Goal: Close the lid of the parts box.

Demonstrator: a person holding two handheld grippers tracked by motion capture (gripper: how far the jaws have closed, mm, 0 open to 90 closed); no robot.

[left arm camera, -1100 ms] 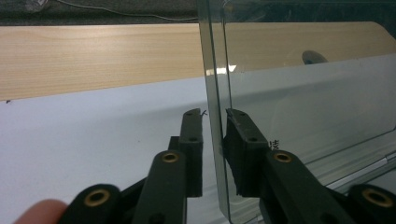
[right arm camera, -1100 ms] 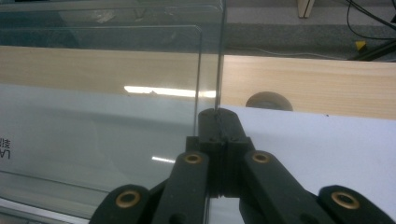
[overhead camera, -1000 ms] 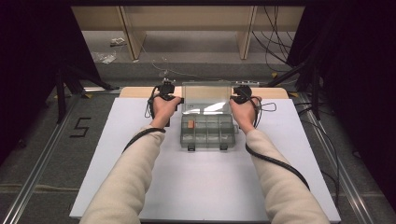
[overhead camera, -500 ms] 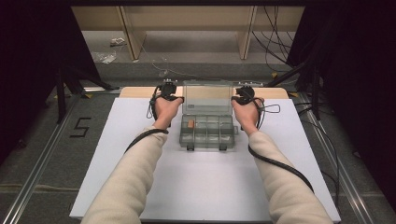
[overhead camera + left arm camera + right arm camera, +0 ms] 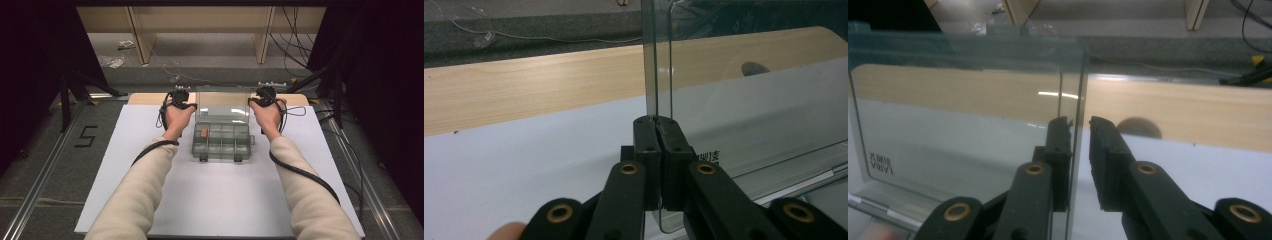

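A clear plastic compartment box [image 5: 220, 142] lies on the white board [image 5: 150, 165], with a small orange piece [image 5: 204, 133] in its back left compartment. Its transparent lid [image 5: 222, 102] stands upright at the back. My left gripper [image 5: 192, 106] is at the lid's left side, and in the left gripper view the left gripper [image 5: 657, 120] is shut on the edge of the lid [image 5: 724, 100]. My right gripper [image 5: 251, 101] is at the lid's right side. The right gripper [image 5: 1079, 121] has just been opening its jaws. The edge of the lid [image 5: 963, 120] stands between them, with a gap on the right jaw's side.
A wooden strip [image 5: 145, 98] borders the board at the back. Behind it are wooden legs [image 5: 262, 35] and loose cables [image 5: 295, 30] on the floor. A "5" [image 5: 86, 136] is marked on the floor to the left. Black cables trail along both forearms.
Both hands stay at the lid's two sides and the lid stays upright. No shift is visible in the high view.
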